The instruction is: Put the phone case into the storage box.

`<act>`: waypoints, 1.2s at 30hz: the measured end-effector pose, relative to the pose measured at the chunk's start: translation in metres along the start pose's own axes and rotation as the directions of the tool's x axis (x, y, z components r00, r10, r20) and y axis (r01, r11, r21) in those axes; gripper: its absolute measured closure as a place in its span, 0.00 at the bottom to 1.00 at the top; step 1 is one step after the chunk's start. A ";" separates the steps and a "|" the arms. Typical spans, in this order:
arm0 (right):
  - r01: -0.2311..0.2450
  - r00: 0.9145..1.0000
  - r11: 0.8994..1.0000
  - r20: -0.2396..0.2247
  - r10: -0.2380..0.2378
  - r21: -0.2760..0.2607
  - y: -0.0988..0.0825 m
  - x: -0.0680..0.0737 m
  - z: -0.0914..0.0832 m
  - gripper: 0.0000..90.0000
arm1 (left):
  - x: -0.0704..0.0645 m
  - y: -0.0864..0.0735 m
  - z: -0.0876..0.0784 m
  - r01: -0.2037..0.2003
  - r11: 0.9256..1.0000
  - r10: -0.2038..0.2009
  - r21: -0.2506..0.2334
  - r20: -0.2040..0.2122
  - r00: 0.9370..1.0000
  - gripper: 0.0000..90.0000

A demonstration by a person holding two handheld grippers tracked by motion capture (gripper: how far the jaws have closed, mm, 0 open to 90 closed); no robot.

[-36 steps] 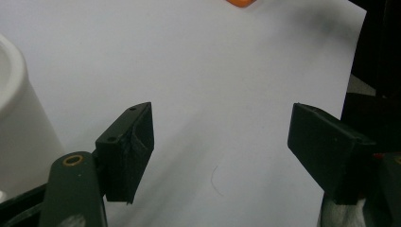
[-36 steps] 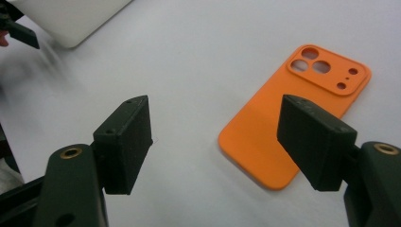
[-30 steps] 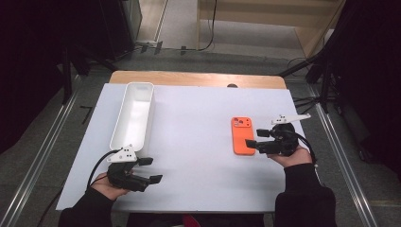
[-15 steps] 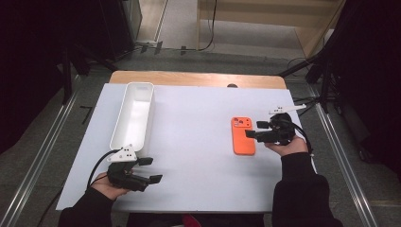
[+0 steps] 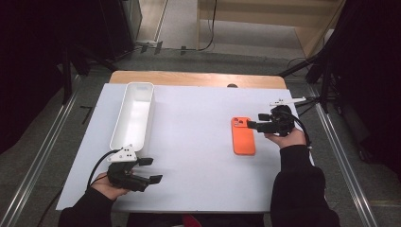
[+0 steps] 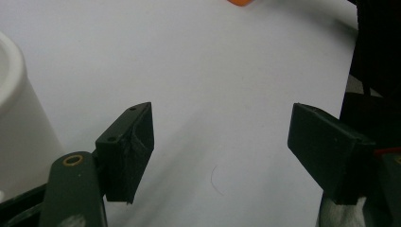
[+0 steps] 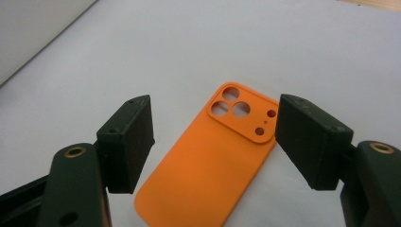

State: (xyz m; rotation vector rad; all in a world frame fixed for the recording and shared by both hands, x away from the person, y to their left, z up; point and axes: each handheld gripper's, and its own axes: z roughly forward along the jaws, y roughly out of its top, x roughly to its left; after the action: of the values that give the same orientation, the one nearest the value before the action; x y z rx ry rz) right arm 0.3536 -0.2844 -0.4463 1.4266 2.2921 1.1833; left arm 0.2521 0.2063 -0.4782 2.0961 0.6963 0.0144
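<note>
An orange phone case (image 5: 243,136) lies flat, back up, on the right part of the white tabletop (image 5: 198,165), camera holes toward the far end. My right gripper (image 5: 253,125) sits just right of that end, pointing left at it, jaws open. In the right gripper view the case (image 7: 213,165) lies on the table below and beyond the open right gripper (image 7: 215,120); nothing is pinched. My left gripper (image 5: 151,170) rests near the front left, open and empty. The left gripper view has the left gripper (image 6: 222,146) open over bare white surface, the case's edge (image 6: 241,2) far off.
A long white tray (image 5: 140,84) stands lengthwise at the left, its near end just beyond the left gripper, and shows as a white wall (image 6: 14,118) in the left gripper view. A wooden table edge (image 5: 198,78) borders the far side. Metal rails run along both sides.
My right gripper has moved away from the person along the case's right side, from near its lower half up to its camera end. The left gripper and the case have stayed put.
</note>
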 end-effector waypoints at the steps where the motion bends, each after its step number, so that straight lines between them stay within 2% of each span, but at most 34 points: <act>1: -0.005 1.000 1.000 0.007 0.005 -0.001 0.001 -0.002 0.001 0.31 | 0.000 0.000 0.000 -0.001 1.000 0.001 0.000 0.000 1.000 0.27; 7: -0.019 0.998 1.000 0.053 0.018 0.017 0.001 -0.013 0.013 0.36 | 0.001 0.000 -0.001 0.002 1.000 -0.002 -0.002 0.000 1.000 0.27; 10: -0.036 0.996 0.999 0.077 0.033 0.035 -0.002 -0.017 0.020 0.44 | 0.001 0.000 -0.001 0.003 1.000 -0.003 -0.002 -0.001 1.000 0.27; 14: -0.069 0.993 0.997 0.094 0.067 0.019 -0.009 -0.023 0.025 0.56 | 0.001 -0.001 -0.001 0.004 1.000 -0.004 -0.005 -0.003 1.000 0.27; 15: -0.069 0.993 0.997 0.094 0.067 0.019 -0.009 -0.023 0.025 0.56 | 0.001 -0.001 -0.001 0.004 1.000 -0.004 -0.005 -0.003 1.000 0.27; 16: -0.101 0.991 0.995 0.092 0.100 0.014 -0.013 -0.026 0.027 0.65 | 0.001 -0.001 -0.002 0.004 1.000 -0.004 -0.008 -0.004 1.000 0.27; 17: -0.108 0.991 0.994 0.084 0.107 0.003 -0.015 -0.027 0.028 0.70 | 0.001 -0.001 -0.002 0.005 1.000 -0.005 -0.009 -0.004 1.000 0.27; 23: -0.088 0.992 0.996 0.090 0.087 0.012 -0.023 -0.028 0.033 0.97 | 0.001 -0.001 -0.001 0.003 1.000 -0.003 -0.007 -0.005 1.000 0.27; 25: -0.075 0.992 0.997 0.101 0.073 0.012 -0.023 -0.027 0.034 0.98 | 0.001 -0.001 -0.001 0.003 1.000 -0.003 -0.007 -0.005 1.000 0.27; 29: -0.091 0.990 0.996 0.105 0.089 0.009 -0.025 -0.029 0.037 0.98 | 0.001 -0.001 -0.001 0.001 1.000 -0.001 -0.007 -0.005 1.000 0.27; 30: -0.093 0.989 0.996 0.118 0.091 0.012 -0.026 -0.030 0.040 0.98 | 0.001 -0.001 -0.001 0.001 1.000 -0.001 -0.008 -0.004 1.000 0.27; 36: -0.111 0.985 0.992 0.139 0.102 0.059 -0.035 -0.036 0.050 0.98 | 0.001 -0.001 -0.001 -0.004 1.000 0.004 -0.005 -0.006 1.000 0.27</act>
State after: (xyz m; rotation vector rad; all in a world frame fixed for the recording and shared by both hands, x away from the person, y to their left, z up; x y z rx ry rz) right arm 0.3762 -0.2955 -0.5129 1.6189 2.2071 1.0106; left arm 0.2522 0.2078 -0.4783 2.0933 0.6953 0.0252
